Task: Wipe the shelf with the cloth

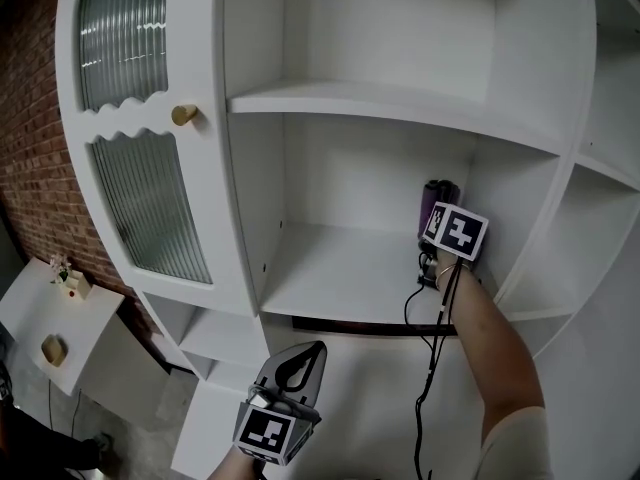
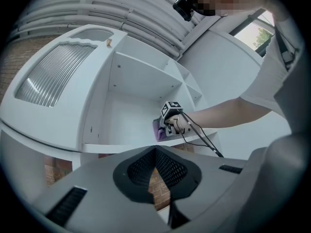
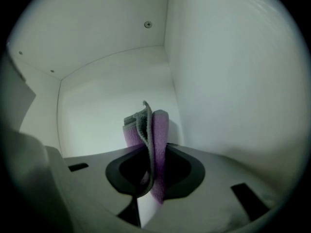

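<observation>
Two grippers at a white cabinet (image 1: pixel 243 198): my right gripper (image 3: pixel 154 152) is inside the open middle compartment. Its jaws are clamped on a folded purple cloth (image 3: pixel 159 130) that stands upright between them, a grey edge showing. The cloth sits at the back right corner of the shelf (image 1: pixel 340 278), right of centre in the head view, near the compartment's right side wall. I cannot tell whether it touches the shelf board. My left gripper (image 1: pixel 305 360) hangs at the bottom centre of the head view, below the shelf's front edge, its jaws pressed together with nothing between them. A black cable (image 1: pixel 432 358) trails down from the right gripper beside my forearm. At the upper left of the frame is a cabinet door (image 1: pixel 150 208) with ribbed glass and a round wooden knob (image 1: pixel 184 115). A brick wall (image 1: pixel 30 138) runs along the left edge.
</observation>
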Demonstrator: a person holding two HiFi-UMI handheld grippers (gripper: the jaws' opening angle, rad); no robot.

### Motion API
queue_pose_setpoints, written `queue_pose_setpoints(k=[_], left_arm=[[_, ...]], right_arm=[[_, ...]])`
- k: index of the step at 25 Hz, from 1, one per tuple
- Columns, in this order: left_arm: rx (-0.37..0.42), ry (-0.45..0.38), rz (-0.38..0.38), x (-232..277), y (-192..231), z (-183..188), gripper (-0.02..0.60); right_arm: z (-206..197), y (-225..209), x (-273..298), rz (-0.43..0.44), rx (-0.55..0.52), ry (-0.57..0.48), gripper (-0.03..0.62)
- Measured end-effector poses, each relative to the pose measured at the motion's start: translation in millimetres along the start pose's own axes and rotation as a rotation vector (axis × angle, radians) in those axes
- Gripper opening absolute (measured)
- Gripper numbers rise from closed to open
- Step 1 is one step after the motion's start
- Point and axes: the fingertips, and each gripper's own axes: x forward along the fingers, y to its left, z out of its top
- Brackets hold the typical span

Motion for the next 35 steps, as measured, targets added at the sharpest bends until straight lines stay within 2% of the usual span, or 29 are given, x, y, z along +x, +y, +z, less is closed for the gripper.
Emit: queue_pose_setpoints(k=[3,6,10,14,17,20,22,26,31,35], left_arm=[[0.006,0.011,0.006,-4,3,-3,0.014],[0.000,0.024,0.010,-7,9,-10,0.014],[-0.032,0.026,0.016,-12,17,-14,0.014],[-0.054,0.062,0.015,-21,25,-18,0.014],[-0.031,0.071,0.030,-28,35,-30,0.014],[-0.022,0.081,0.046,-35,46,-37,0.014],[-0.034,0.085,0.055,-41,53,-40,0.014],[-0.054,0.094,0.086,-50,69,-50,0.014],[-0.075,0.105,0.108,-56,84,-56,0.014],[-0.091,0.104,0.111,-56,86,-65,0.014]], right_arm=[[2,14,-9,0.075,-0.021,0.001,0.080],[0,51,-21,0.198,-0.159,0.042,0.080],[-17,116,-37,0.358,-0.461,0.127,0.080],[-36,177,-47,0.444,-0.804,0.133,0.080],[-49,209,-44,0.431,-1.093,0.104,0.081],[-64,236,-34,0.396,-1.287,0.084,0.081],[-74,254,-28,0.390,-1.344,0.082,0.081],[-84,272,-13,0.348,-1.386,0.103,0.081],[-91,280,-1,0.328,-1.371,0.138,0.081],[-98,281,-2,0.361,-1.347,0.175,0.080]])
